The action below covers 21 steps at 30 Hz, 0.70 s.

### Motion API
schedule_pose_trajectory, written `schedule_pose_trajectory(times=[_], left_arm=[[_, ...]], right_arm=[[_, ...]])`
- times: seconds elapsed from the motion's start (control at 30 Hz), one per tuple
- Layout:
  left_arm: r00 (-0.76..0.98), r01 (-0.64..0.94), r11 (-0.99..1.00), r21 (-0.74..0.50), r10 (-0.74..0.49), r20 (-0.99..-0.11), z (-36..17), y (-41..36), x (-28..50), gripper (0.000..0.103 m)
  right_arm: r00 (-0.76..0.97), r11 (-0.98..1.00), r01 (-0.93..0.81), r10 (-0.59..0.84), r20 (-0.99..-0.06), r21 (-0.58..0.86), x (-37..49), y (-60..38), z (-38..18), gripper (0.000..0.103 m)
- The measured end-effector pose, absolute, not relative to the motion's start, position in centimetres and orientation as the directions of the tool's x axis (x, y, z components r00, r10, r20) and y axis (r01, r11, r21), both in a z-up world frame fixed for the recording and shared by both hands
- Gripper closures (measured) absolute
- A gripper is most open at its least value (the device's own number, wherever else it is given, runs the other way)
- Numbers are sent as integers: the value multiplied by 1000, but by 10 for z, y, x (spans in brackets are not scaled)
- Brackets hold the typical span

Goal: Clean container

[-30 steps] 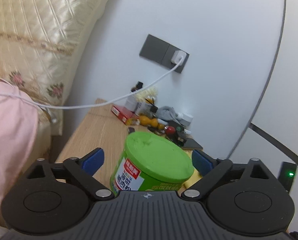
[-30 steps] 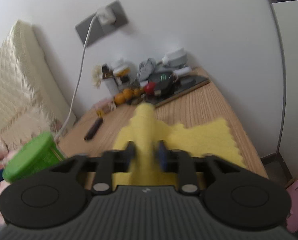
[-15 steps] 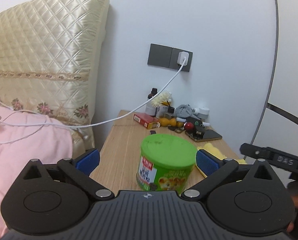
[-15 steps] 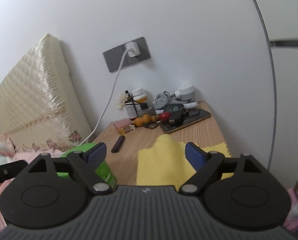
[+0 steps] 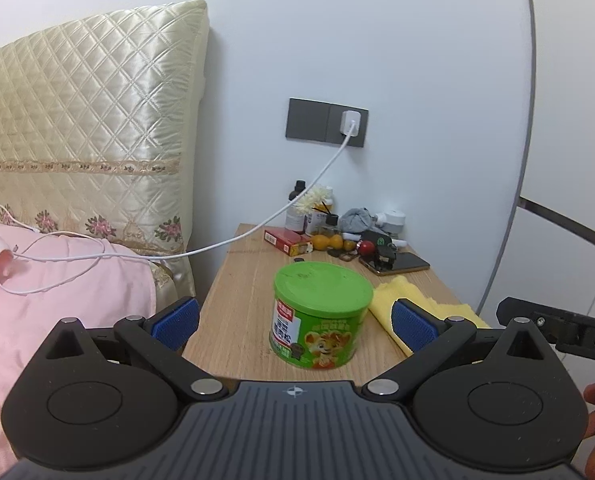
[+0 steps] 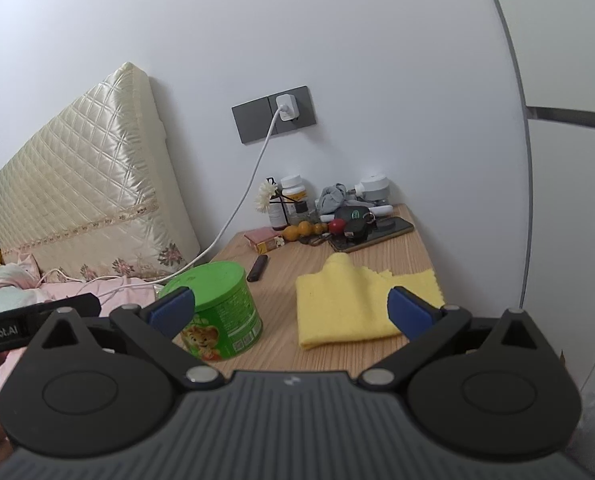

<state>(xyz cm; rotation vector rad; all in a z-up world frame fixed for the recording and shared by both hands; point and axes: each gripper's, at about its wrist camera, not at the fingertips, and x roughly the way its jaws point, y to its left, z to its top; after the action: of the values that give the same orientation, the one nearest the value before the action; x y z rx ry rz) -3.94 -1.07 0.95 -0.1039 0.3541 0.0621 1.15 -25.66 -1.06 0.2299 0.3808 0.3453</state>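
- Both grippers are seen with jaws spread wide and nothing held: the left gripper (image 5: 293, 318) is framed along the bottom of the left wrist view, the right gripper (image 6: 291, 310) along the bottom of the right wrist view.
- Upright on the wooden bedside table (image 5: 241, 280), a green lidded canister (image 5: 319, 314) is found at lower centre of the left view, between the blue pads but touched by neither.
- In the right view the same canister (image 6: 213, 310) is placed at lower left, partly covered by the left blue pad (image 6: 173, 310).
- A yellow cloth (image 6: 353, 306) is laid rumpled on the tabletop at centre of the right view, apart from the canister; in the left view its edge (image 5: 413, 294) is seen just right of the canister.
- A black lighter-like stick (image 6: 257, 268) is laid beyond the canister.
- At the table's far edge, against the wall, a red box (image 5: 287, 240), small oranges (image 5: 331, 242), bottles (image 6: 291, 192), a phone (image 5: 397, 266) and keys are clustered.
- A white charger cable (image 5: 257, 232) is run from the grey wall socket (image 5: 325, 122) down to the pink bedding (image 5: 57, 284) at left.
- A quilted cream headboard (image 5: 85, 120) is seen at upper left.
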Motion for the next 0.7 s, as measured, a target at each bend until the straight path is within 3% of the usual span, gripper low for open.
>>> schedule_pose_trajectory(times=[0.7], left_arm=[[928, -62, 996, -70, 32, -371, 5, -15, -43, 0]], right_arm=[[883, 962, -224, 269, -385, 157, -3, -242, -2, 0]])
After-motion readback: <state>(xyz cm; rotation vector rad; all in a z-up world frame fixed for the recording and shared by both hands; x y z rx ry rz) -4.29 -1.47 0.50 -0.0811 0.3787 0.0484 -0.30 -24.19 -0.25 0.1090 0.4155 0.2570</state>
